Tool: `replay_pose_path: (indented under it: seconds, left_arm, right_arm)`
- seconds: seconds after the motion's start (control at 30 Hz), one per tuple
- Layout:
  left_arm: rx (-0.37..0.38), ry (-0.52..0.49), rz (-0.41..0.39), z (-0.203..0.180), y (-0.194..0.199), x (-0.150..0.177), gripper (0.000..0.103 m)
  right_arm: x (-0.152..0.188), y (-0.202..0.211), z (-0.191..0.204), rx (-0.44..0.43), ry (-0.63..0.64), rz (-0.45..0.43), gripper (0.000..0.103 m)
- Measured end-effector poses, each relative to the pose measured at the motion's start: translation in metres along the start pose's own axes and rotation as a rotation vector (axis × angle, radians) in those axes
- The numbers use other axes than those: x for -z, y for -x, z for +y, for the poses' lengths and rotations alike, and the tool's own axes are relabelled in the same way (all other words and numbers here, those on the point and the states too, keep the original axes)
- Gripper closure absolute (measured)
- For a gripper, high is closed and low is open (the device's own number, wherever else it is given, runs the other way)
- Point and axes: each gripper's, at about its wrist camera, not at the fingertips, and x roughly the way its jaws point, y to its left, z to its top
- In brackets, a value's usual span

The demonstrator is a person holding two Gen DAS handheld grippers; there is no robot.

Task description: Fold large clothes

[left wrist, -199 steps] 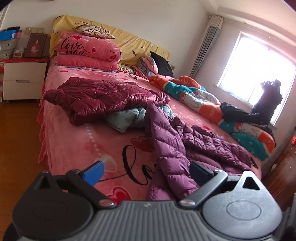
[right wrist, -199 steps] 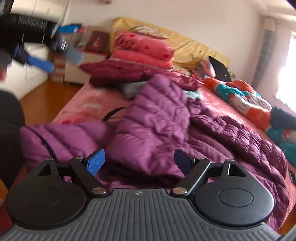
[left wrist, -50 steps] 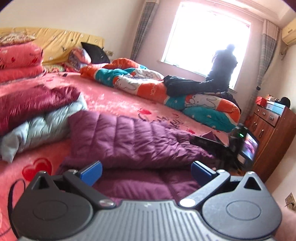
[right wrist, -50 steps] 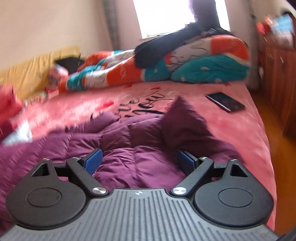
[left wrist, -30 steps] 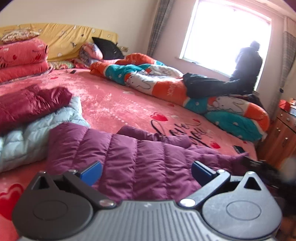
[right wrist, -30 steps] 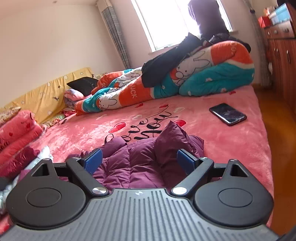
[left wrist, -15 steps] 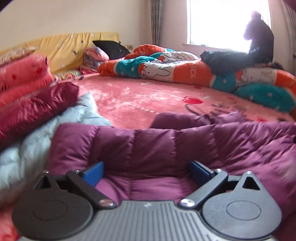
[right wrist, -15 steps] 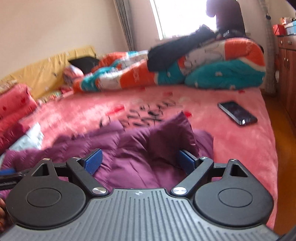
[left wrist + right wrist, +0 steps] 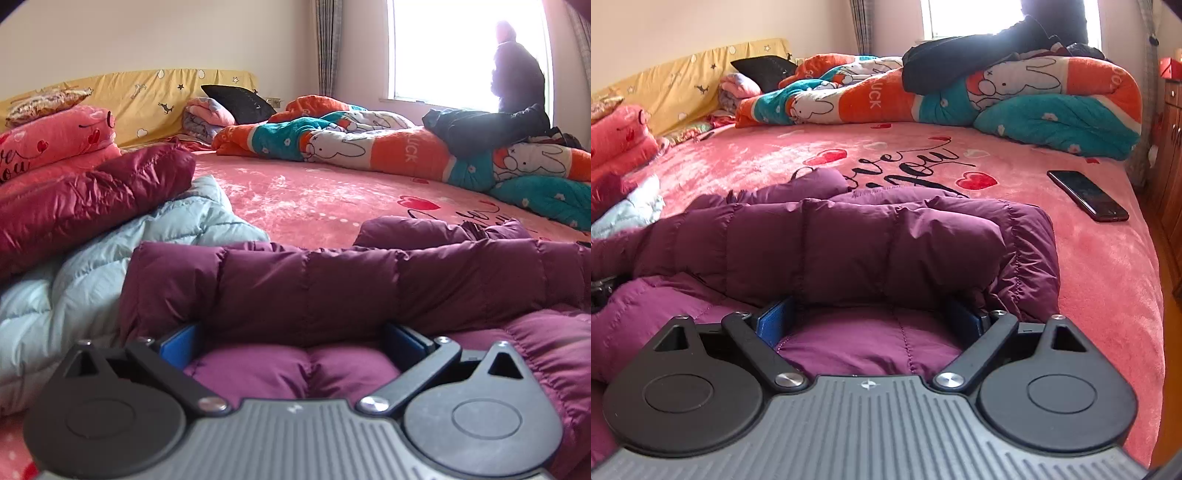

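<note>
Pink "Love You" bedspread (image 9: 897, 162), "UCK" blanket (image 9: 875, 96), purple jacket (image 9: 849, 243)

Plain cream walls (image 9: 147, 33). Bright window (image 9: 443, 48) with grey checked curtain (image 9: 328, 48). Yellow fabric-covered headboard (image 9: 147, 96). Brown wooden cabinet (image 9: 1172, 155) beside the pink plush-covered bed (image 9: 1108, 266).

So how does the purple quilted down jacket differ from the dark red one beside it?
The purple quilted down jacket lies stretched across the pink bedspread right at both grippers; the dark red puffer jacket is bundled further left, out of their way. The purple one rests on the bedspread, while the red one sits on a pale blue quilted jacket. The red fabric looks glossier. Both are quilted and puffy.
</note>
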Motion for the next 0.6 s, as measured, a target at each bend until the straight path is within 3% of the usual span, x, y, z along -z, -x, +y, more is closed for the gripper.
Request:
replay_pose_path:
  seconds: [0.23,0.6]
  left_arm:
    - [0.058,0.081,0.006,0.014,-0.011,0.007,0.0]
    - [-0.014,0.003,0.017,-0.003,-0.005,0.002,0.0]
  right_arm:
    - [0.0,-0.006,0.0,0.015,0.028,-0.006,0.0]
    - [0.0,-0.002,-0.002,0.005,0.015,-0.038,0.0]
